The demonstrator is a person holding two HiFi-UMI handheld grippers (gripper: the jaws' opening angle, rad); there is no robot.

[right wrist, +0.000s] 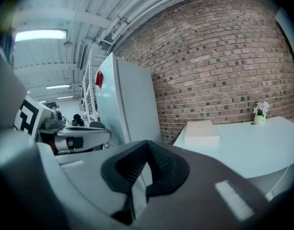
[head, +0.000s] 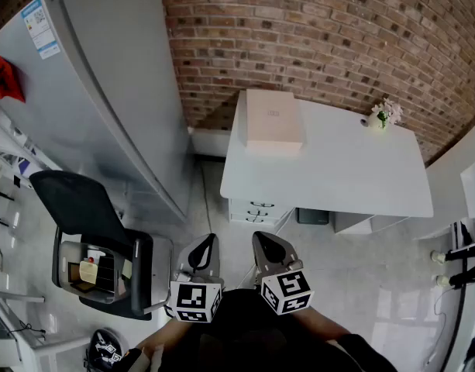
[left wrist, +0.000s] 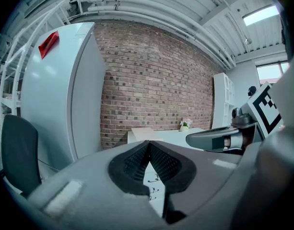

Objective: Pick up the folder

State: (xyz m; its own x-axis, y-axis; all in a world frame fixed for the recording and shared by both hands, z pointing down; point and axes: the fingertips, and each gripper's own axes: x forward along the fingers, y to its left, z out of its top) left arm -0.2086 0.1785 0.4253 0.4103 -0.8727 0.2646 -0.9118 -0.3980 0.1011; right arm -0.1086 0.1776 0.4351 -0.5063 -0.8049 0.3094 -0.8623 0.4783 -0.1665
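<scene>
A thick pale beige folder (head: 273,120) lies flat near the back left corner of a white desk (head: 338,177), against the brick wall. The right gripper view shows the same folder (right wrist: 202,132) on the desk (right wrist: 252,147). Both grippers are held side by side well short of the desk, over the floor. My left gripper (head: 208,244) is shut with nothing in it, and my right gripper (head: 266,244) is shut and empty too. In their own views the left gripper (left wrist: 148,147) and the right gripper (right wrist: 147,147) have their pads pressed together.
A small vase of flowers (head: 383,115) stands at the desk's back right. Drawers (head: 256,209) sit under the desk's front left. A tall white cabinet (head: 105,91) fills the left side, with a black office chair (head: 90,223) before it.
</scene>
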